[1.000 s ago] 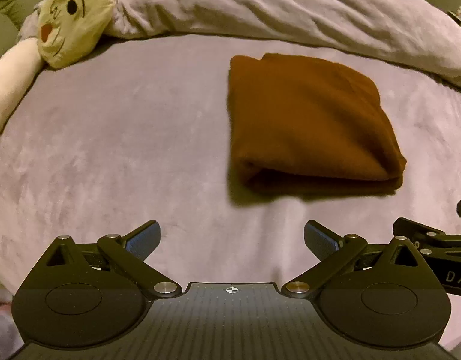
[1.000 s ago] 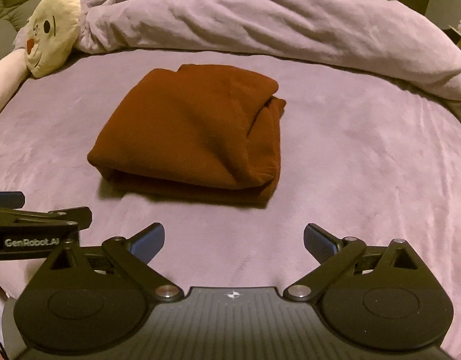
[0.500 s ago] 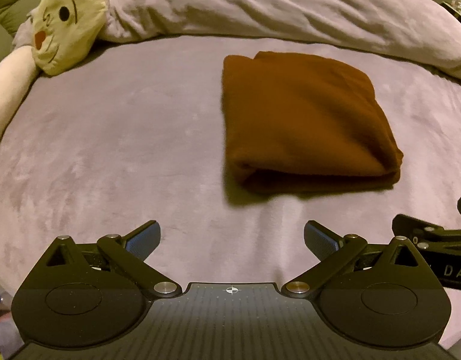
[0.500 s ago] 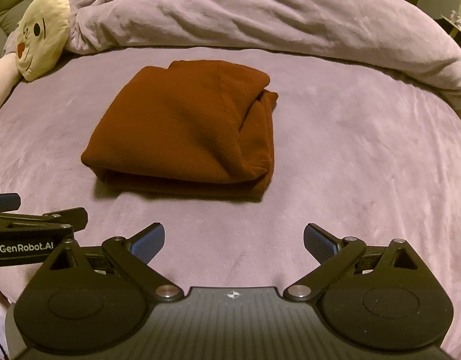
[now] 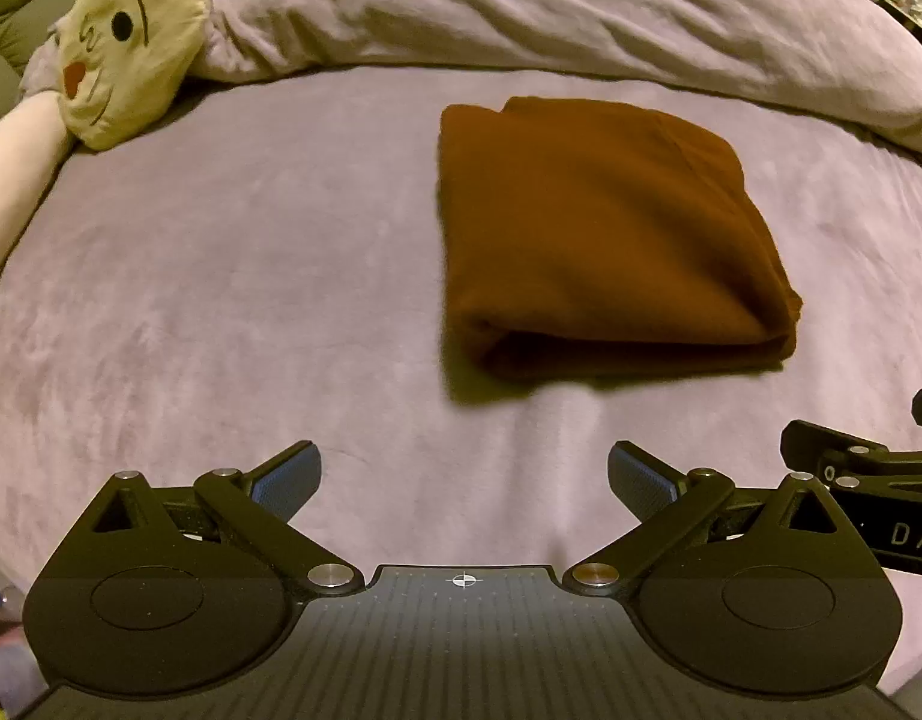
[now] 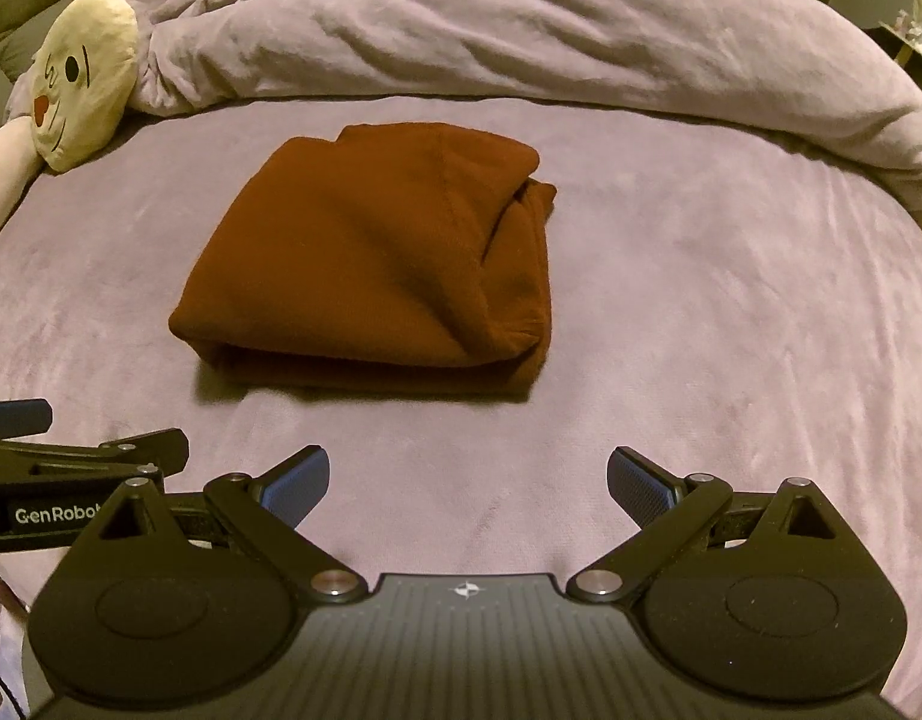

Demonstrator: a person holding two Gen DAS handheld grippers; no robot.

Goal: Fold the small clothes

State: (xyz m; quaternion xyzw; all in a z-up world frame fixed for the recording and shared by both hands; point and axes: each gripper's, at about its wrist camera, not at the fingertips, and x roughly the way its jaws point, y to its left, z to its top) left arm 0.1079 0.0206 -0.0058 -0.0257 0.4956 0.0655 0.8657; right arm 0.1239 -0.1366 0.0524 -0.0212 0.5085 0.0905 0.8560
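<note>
Your rust-brown fleecy garment (image 6: 371,264) is sitting folded into a chunky rectangle in the middle of the mauve plush bed (image 6: 731,312), well short of the heaped mauve duvet (image 6: 521,24) along the far side. Looks to me like the folding on this 1 is basically done.

Both tools are hanging back near the bed's front edge, well apart from the cloth. Your left hand-held gripper (image 5: 464,480) has its 2 blue-padded fingers (image 5: 287,477) spread wide with nothing between them, and the right hand-held gripper (image 6: 467,480) is the same, spread and empty.

What could bite you from here: the right-hand end of the bundle is lumpy, with loose layers bunched at the far corner, so if you grab only the top layer there the whole stack will likely peel open. The fabric looks thick and springy, so the rounded front fold could also puff up or slide if you nudge it. And the bed cover is soft velvety stuff, so a low pinch might catch it along with the garment.

The cream round plush toy with the stitched face (image 5: 131,42) is way off at the far left, not in your way.
</note>
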